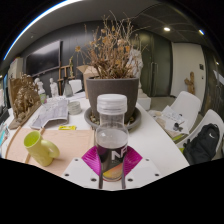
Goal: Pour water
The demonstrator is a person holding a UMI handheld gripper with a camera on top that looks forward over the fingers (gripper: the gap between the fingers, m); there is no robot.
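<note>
A clear plastic bottle (112,135) with a white cap and a dark label stands upright between my fingers. Both magenta pads (93,160) press against its lower sides, so my gripper (112,168) is shut on it. The bottle's base shows a yellowish tint near the bottom of the fingers. A yellow-green cup (41,150) lies on the round wooden table (70,145), to the left of the bottle and apart from it.
A grey pot with a dried plant (112,92) stands just beyond the bottle. Papers (48,115) and a yellow marker (67,128) lie at the left. White chairs (188,105) and a dark bag (203,143) are at the right.
</note>
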